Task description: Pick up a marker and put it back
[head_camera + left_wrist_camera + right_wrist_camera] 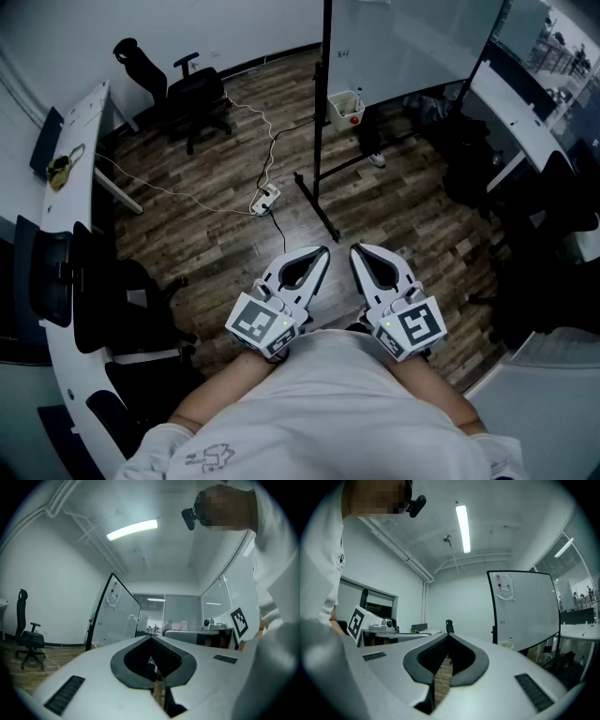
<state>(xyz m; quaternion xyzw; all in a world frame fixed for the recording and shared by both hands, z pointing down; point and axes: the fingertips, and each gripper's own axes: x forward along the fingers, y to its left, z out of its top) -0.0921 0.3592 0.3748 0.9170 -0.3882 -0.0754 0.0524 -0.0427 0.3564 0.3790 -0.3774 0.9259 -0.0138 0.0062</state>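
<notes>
Progress: looks unstarted to us, white left claw (324, 251) and white right claw (355, 248) both pinched together, empty; black-framed whiteboard (412, 37) well ahead, no marker spotted.

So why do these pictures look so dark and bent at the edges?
Head view: dim and bluish, the floor murky. Left gripper view: fisheye with black corners, the ceiling light glaring. Right gripper view: same round frame, the whiteboard edge bowed.
</notes>
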